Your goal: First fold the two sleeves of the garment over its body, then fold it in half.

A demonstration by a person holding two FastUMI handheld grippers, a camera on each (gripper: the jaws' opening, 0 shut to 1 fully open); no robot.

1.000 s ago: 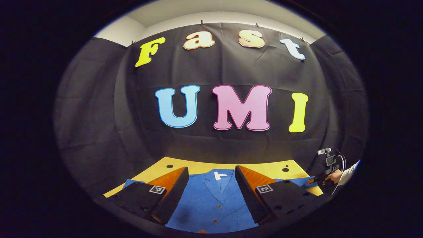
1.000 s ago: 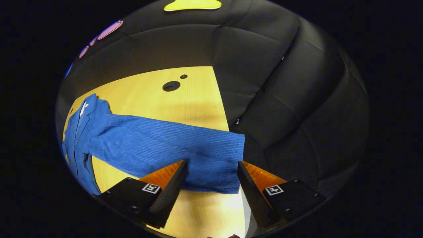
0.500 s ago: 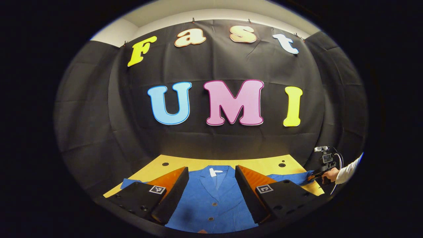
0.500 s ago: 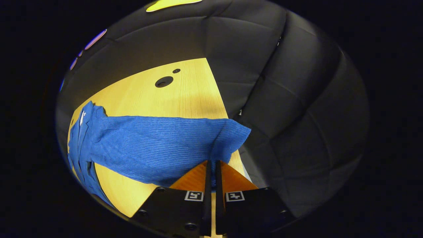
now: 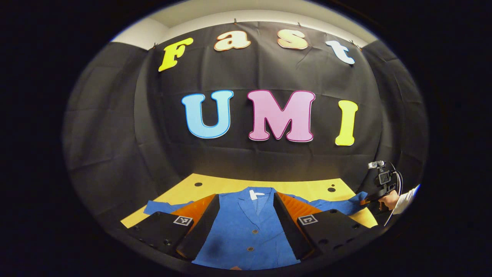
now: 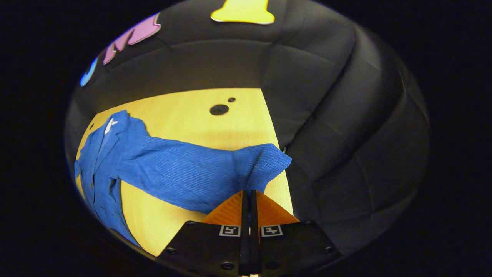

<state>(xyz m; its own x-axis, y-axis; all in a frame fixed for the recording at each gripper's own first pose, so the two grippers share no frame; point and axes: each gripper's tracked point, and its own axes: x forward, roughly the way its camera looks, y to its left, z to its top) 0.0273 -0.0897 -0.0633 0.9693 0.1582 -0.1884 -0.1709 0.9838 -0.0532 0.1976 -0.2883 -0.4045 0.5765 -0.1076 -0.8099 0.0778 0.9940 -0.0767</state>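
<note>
The right gripper (image 6: 250, 192), whose fingers stood apart around the cuff a second ago, has closed on it and begun to lift: the sleeve (image 6: 184, 173) of the blue garment (image 5: 250, 227) now bunches and rises at its end, where before it lay flat along the worktop (image 6: 184, 111). In the right gripper view the fingers are pressed together with a pinch of the cuff fabric between them, close to the worktop's edge. In the left gripper view the same gripper shows far off at the right, held by a hand (image 5: 389, 200) in a pale sleeve, with the end of the garment's sleeve drawn up toward it.

That change suggests the first sleeve fold is just starting (grip made, carry not yet done); the sleeve still stretches out sideways from the body, so neither sleeve is folded and the halving is far ahead.

The left gripper (image 5: 246, 231) hovers over the garment's front with its fingers wide apart, holding nothing; collar and buttons show between them. The other sleeve (image 5: 165, 207) lies flat at the left of the worktop.

There are no containers here. The garment lies spread on the worktop, front up, collar toward the booth's wall.
</note>
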